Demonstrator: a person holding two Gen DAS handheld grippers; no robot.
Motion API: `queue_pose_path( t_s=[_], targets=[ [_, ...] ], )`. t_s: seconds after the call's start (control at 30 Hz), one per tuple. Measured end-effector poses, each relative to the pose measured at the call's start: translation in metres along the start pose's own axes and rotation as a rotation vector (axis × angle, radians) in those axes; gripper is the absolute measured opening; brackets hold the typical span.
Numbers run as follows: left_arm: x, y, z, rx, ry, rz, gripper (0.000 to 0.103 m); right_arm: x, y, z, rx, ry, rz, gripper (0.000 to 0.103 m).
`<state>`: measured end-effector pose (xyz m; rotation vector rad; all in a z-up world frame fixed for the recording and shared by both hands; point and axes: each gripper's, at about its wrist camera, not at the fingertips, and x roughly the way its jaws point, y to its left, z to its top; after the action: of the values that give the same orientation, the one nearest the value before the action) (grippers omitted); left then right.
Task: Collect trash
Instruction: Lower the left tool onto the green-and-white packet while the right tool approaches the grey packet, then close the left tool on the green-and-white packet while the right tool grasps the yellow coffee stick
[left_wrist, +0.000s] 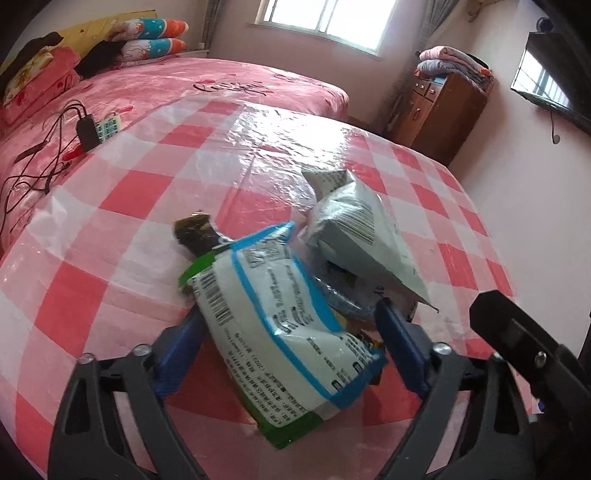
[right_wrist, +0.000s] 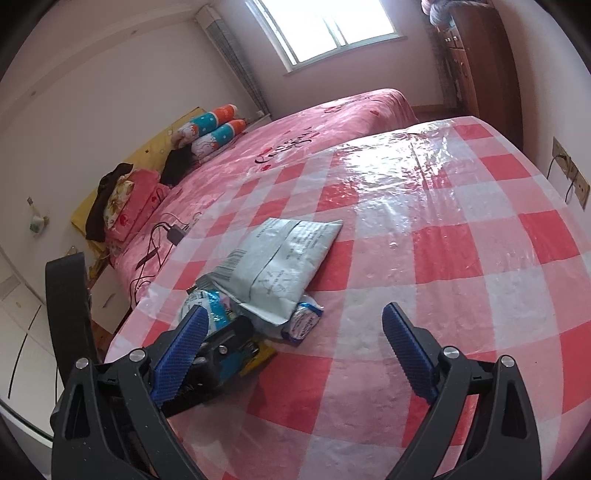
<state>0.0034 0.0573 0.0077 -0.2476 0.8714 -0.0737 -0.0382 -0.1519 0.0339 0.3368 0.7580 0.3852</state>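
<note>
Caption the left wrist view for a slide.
Open left gripper straddles a blue-bordered snack wrapper beside a grey mailer bag on the checked tablecloth.

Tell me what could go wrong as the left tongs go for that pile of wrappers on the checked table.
1. The left tongs straddle the blue-bordered white packet; whether the pads press it is unclear, so the slick film might slip out on lifting.
2. The grey packet leans on the same pile and may slide off when the packet moves.
3. The glossy checked tablecloth could let loose wrappers skid. The right tongs hang open, holding nothing.
</note>
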Motion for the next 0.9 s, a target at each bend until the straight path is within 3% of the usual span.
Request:
queue_pose_path(
  t_s=[0.13, 0.33, 0.53, 0.77, 0.9],
  targets=[
    [-0.004, 0.012, 0.000, -0.017, -0.007, -0.015, 0.066, 0.004, -0.007, 0.001, 0.037, 0.013, 0.011, 0.094],
    [-0.009, 0.028, -0.001, -0.038, 0.003, -0.059, 0.052, 0.016, 0.001, -0.001, 0.007, 0.043, -0.011, 0.094],
    [-0.016, 0.047, -0.005, -0.079, 0.017, -0.113, 0.047, 0.032, 0.015, -0.006, -0.043, 0.095, -0.031, 0.094],
    [-0.026, 0.064, -0.010, -0.088, 0.013, -0.109, 0.047, 0.043, 0.030, -0.009, -0.124, 0.133, -0.071, 0.094],
    [-0.032, 0.073, -0.012, -0.085, 0.005, -0.094, 0.047, 0.047, 0.038, -0.015, -0.138, 0.173, -0.038, 0.094]
  ],
)
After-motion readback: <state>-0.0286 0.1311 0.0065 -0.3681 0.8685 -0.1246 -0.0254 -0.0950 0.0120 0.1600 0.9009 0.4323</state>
